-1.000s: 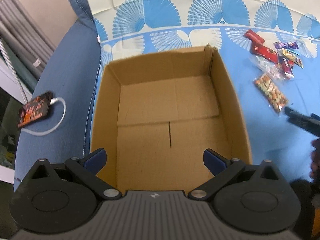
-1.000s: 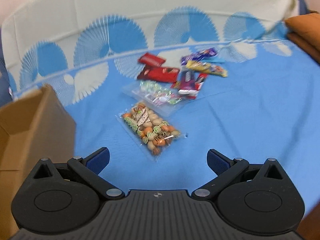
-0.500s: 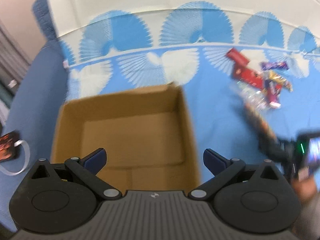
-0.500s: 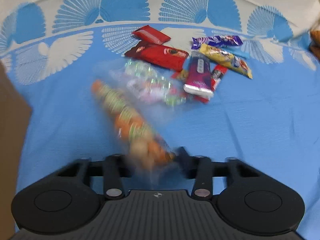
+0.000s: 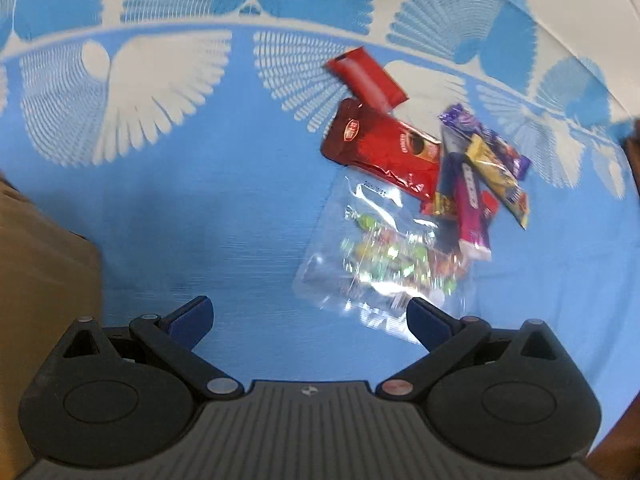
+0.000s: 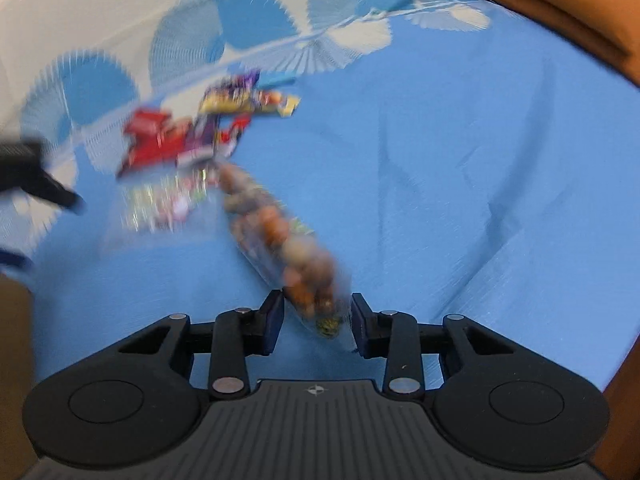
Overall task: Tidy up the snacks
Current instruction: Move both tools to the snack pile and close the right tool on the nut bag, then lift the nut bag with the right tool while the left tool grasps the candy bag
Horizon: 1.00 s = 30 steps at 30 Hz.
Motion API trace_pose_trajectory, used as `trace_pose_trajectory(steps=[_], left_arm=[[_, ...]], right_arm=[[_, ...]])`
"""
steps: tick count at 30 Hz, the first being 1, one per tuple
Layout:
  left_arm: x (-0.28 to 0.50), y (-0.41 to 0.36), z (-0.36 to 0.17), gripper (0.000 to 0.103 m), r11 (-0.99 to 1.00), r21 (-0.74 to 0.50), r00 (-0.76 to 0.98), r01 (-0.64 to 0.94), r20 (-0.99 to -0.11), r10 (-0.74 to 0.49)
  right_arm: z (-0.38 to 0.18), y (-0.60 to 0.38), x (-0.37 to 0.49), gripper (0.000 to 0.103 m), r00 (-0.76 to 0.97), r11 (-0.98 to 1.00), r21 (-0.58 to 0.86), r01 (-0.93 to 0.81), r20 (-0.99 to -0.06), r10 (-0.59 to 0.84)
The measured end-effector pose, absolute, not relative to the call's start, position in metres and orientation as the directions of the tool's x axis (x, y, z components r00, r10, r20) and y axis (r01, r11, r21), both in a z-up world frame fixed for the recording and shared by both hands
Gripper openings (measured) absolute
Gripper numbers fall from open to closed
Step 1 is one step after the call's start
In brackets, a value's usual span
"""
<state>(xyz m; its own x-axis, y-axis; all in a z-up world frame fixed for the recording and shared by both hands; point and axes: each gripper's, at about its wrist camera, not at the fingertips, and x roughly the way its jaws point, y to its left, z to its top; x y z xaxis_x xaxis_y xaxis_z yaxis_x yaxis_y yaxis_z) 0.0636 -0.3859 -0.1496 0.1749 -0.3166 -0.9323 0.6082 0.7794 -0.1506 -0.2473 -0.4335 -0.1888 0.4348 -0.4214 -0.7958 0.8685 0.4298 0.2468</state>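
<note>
My right gripper (image 6: 318,318) is shut on a clear bag of round orange and tan snacks (image 6: 280,240) and holds it above the blue cloth. My left gripper (image 5: 310,318) is open and empty, just short of a clear bag of wrapped candies (image 5: 380,256). Behind that bag lie a large red packet (image 5: 384,148), a small red packet (image 5: 366,76) and several purple and yellow bars (image 5: 476,176). The same pile (image 6: 192,136) shows blurred in the right wrist view. A corner of the cardboard box (image 5: 44,264) is at the left.
The blue and white patterned cloth (image 5: 180,184) covers the surface. An orange cushion (image 6: 560,4) lies at the far right. The left gripper's black body (image 6: 28,176) shows at the left edge of the right wrist view.
My right gripper has closed on the bag of round snacks and lifted it. My left gripper has swung right from over the box to the snack pile.
</note>
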Motion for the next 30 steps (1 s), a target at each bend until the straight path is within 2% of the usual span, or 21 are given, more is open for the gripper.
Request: trace_pose_trajectory(steps=[3,7,13,16,18,21,26,30], left_arm=[[0.062,-0.403,-0.160,0.103,0.752,-0.158,0.154,0.640,-0.932,-0.327],[0.061,-0.427,-0.161,0.103,0.709,-0.088,0.207,0.700,-0.925,-0.319],[0.055,-0.450,-0.164,0.103,0.542,0.087,0.301,0.836,-0.899,-0.319],[0.046,-0.457,-0.168,0.103,0.421,0.179,0.334,0.889,-0.883,-0.330],[0.035,-0.467,-0.171,0.103,0.286,0.235,0.327,0.929,-0.883,-0.338],[0.017,-0.477,-0.176,0.103,0.083,0.301,0.310,0.950,-0.873,-0.377],[0.002,-0.489,-0.195,0.103,-0.226,0.296,0.208,0.928,-0.915,-0.345],[-0.005,-0.495,-0.210,0.103,-0.348,0.290,0.175,0.892,-0.929,-0.326]], right_arm=[[-0.193,-0.440,-0.252,0.039,0.437,0.418,0.258,0.871,-0.796,-0.419],[-0.205,-0.450,-0.252,0.039,0.431,0.433,0.253,0.865,-0.816,-0.385],[-0.210,-0.456,-0.254,0.040,0.447,0.424,0.282,0.861,-0.818,-0.362],[-0.212,-0.459,-0.252,0.045,0.442,0.423,0.277,0.863,-0.820,-0.365],[-0.212,-0.461,-0.251,0.055,0.444,0.419,0.280,0.864,-0.816,-0.370],[-0.212,-0.464,-0.250,0.062,0.446,0.425,0.279,0.861,-0.815,-0.369],[-0.213,-0.470,-0.245,0.066,0.446,0.443,0.270,0.855,-0.818,-0.362],[-0.215,-0.475,-0.242,0.070,0.449,0.449,0.272,0.851,-0.821,-0.353]])
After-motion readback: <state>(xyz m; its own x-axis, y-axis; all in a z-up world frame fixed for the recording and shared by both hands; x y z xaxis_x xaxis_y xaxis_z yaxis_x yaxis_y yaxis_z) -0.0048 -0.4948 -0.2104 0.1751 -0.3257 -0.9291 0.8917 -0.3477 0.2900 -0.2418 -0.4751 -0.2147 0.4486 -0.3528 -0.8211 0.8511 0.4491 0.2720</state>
